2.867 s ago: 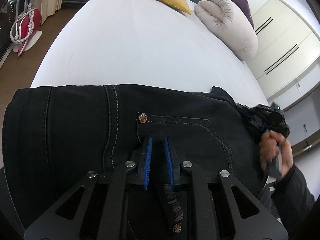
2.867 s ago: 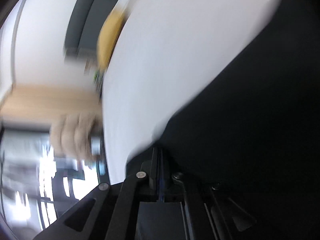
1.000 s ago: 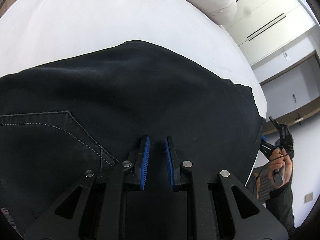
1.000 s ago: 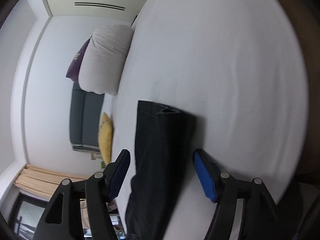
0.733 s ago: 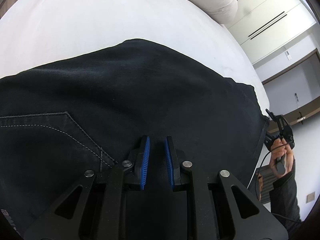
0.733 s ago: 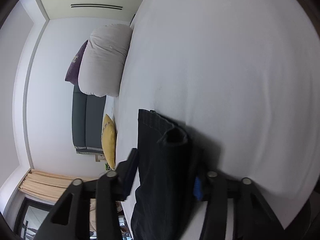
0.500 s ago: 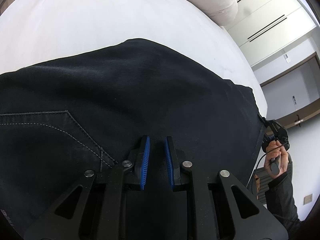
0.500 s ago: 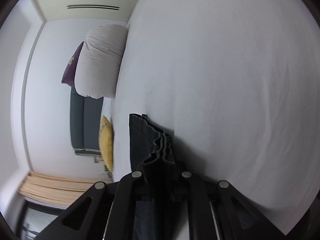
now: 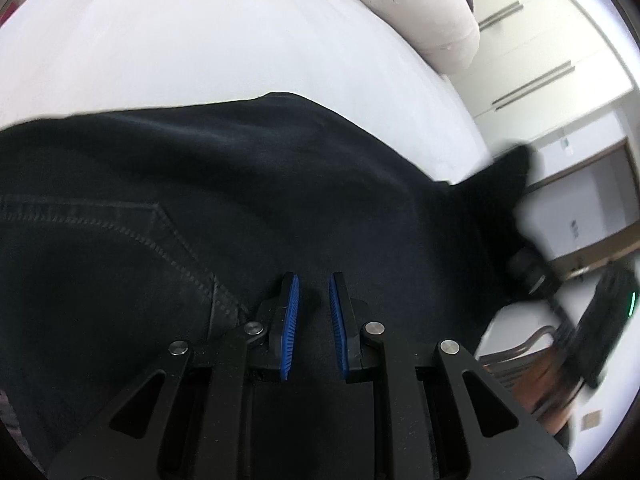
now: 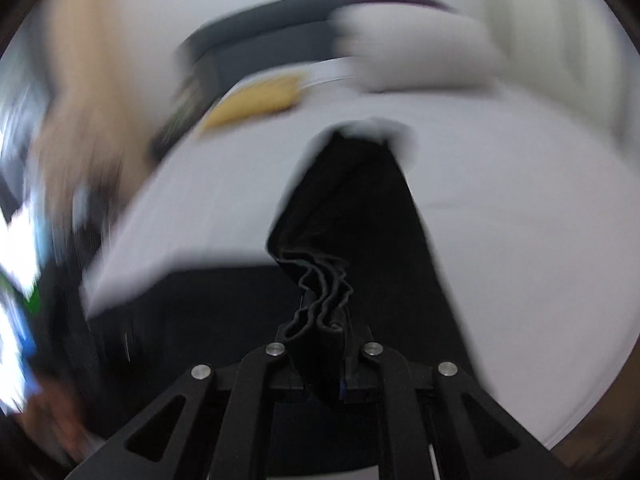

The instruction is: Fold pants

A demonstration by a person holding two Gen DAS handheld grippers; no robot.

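Note:
Black denim pants [image 9: 280, 184] lie across the white bed [image 9: 180, 40], a stitched back pocket [image 9: 120, 248] at the left. My left gripper [image 9: 312, 280] rests on top of them just right of the pocket. Its blue pads stand a narrow gap apart and I see no fabric pinched between them. At the right the leg end [image 9: 508, 176] is lifted off the bed and blurred. In the right wrist view my right gripper [image 10: 320, 332] is shut on the bunched, layered hems [image 10: 320, 280], and the leg [image 10: 352, 200] stretches away from it over the bed [image 10: 520, 220].
A pale rolled duvet [image 9: 420, 12] lies at the far end of the bed, with a yellow cushion [image 10: 256, 104] and a dark headboard [image 10: 260, 24] beyond. White wardrobe doors [image 9: 540, 60] stand to the right. The right wrist view is heavily motion-blurred.
My right gripper closed on the leg ends, then lifted and swung them, so its view turned and blurred. The left gripper shifted a little along the pants and stays narrow.

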